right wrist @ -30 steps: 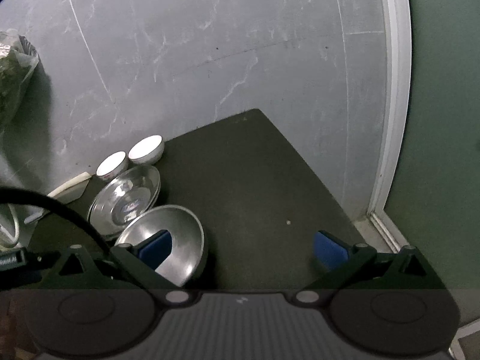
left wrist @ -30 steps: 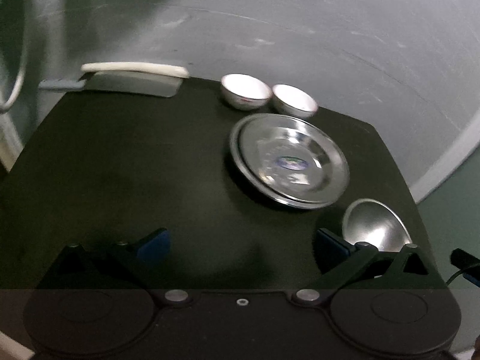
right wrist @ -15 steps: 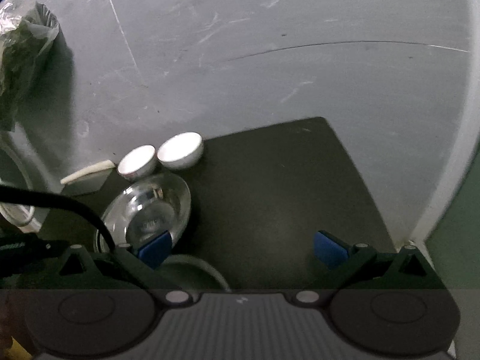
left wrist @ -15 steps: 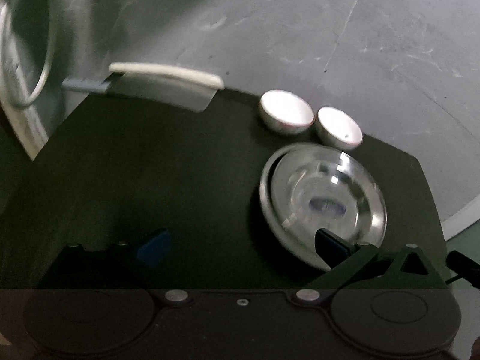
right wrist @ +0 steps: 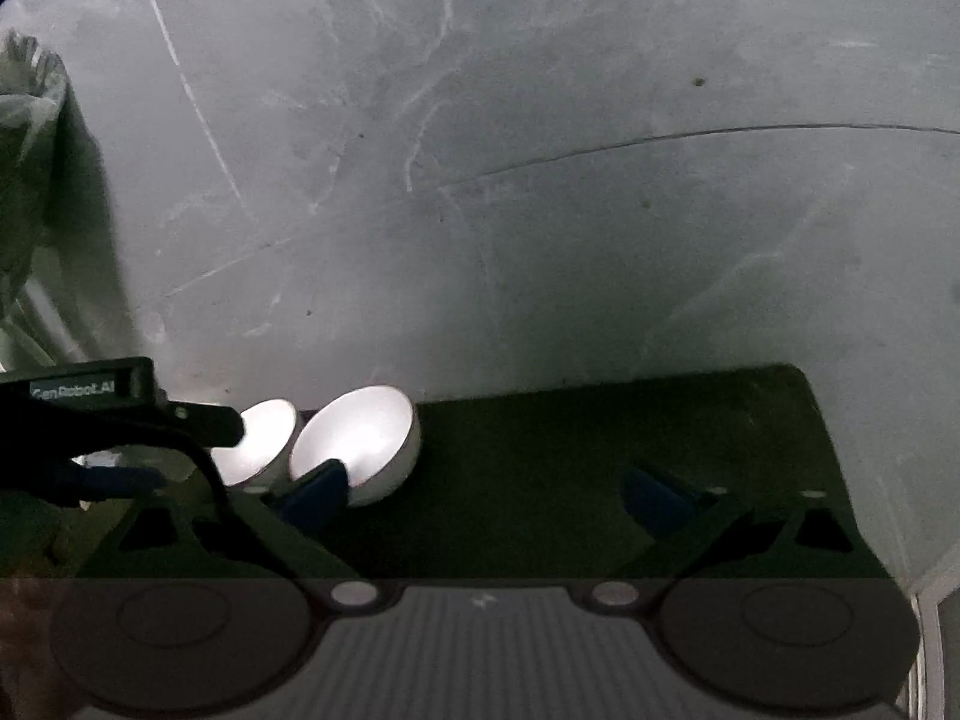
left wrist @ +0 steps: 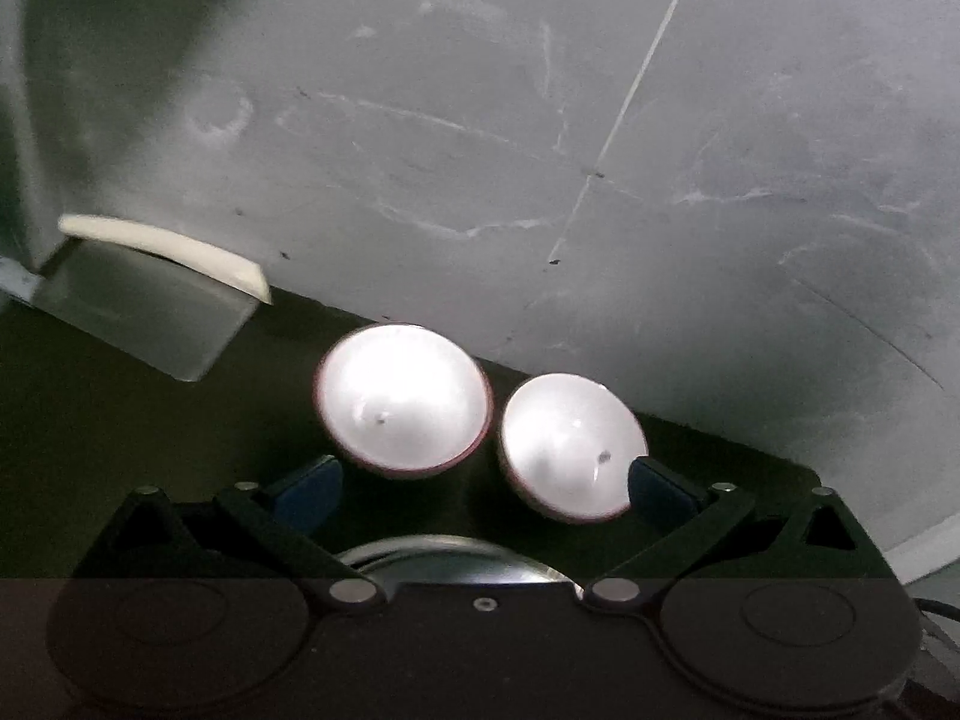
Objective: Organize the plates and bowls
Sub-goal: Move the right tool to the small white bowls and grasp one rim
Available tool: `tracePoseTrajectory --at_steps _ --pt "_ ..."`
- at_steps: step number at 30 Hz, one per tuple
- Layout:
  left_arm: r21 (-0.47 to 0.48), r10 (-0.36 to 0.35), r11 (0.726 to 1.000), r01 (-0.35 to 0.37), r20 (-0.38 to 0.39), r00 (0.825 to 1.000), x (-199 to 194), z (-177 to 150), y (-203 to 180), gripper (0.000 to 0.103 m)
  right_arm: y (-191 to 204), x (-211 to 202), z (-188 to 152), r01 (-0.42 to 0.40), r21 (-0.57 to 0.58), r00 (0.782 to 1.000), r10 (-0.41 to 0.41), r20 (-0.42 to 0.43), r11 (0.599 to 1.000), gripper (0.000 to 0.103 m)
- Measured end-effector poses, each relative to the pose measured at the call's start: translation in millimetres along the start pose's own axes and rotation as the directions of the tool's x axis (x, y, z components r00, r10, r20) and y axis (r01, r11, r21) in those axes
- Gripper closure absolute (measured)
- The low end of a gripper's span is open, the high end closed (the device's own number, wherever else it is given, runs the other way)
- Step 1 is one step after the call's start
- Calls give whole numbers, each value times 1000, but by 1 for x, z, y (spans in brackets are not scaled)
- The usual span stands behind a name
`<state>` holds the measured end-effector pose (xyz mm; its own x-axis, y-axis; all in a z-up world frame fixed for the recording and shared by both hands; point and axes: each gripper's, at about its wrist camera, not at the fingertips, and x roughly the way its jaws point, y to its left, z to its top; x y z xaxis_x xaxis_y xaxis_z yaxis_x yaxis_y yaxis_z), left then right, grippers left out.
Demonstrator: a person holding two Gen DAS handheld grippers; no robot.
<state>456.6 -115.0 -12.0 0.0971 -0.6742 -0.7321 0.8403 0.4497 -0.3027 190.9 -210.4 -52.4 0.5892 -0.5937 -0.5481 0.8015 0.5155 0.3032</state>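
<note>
Two small white bowls stand side by side at the far edge of a black table (left wrist: 120, 408). In the left wrist view the left bowl (left wrist: 402, 399) and the right bowl (left wrist: 570, 447) lie just ahead of my open left gripper (left wrist: 483, 489), whose right finger (left wrist: 660, 495) touches or overlaps the right bowl's rim. A steel plate's rim (left wrist: 450, 558) shows under that gripper. In the right wrist view the right bowl (right wrist: 360, 435) and the left bowl (right wrist: 255, 441) sit at the left; my open right gripper (right wrist: 483, 495) holds nothing, its left finger (right wrist: 315, 495) in front of the nearer bowl.
A cleaver with a pale handle (left wrist: 162, 240) and steel blade (left wrist: 138, 306) lies at the table's back left. The left gripper's body (right wrist: 114, 414) crosses the right wrist view at the left. A grey marble wall (right wrist: 540, 150) rises behind the table; bare tabletop (right wrist: 570, 438) spreads right.
Both grippers have moved forward toward the back of the table. The white bowls now sit close in front of the fingers, the steel plate has slid under the left gripper, and the steel bowl has left view.
</note>
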Motion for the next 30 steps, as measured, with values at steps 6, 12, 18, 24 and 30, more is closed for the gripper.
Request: tracePoseTrajectory --at_steps 6,12,18,24,30 --pt "-74 -40 997 37 -34 999 23 -1 -6 25 -8 37 9 -66 1 997 66 -41 998 21" --pt "-102 -47 994 41 -54 997 39 -5 -8 55 -4 62 9 -140 32 987 142 -68 990 33" --pt "-113 -35 993 27 -68 997 49 -6 -7 69 2 83 9 -181 37 979 183 -88 983 51" --pt "-129 -5 992 -4 -70 998 52 -9 -7 76 5 99 13 -200 51 971 205 -125 979 68" --pt "-92 3 996 -9 -64 998 48 -9 -8 82 8 102 12 -216 53 966 221 -131 975 78"
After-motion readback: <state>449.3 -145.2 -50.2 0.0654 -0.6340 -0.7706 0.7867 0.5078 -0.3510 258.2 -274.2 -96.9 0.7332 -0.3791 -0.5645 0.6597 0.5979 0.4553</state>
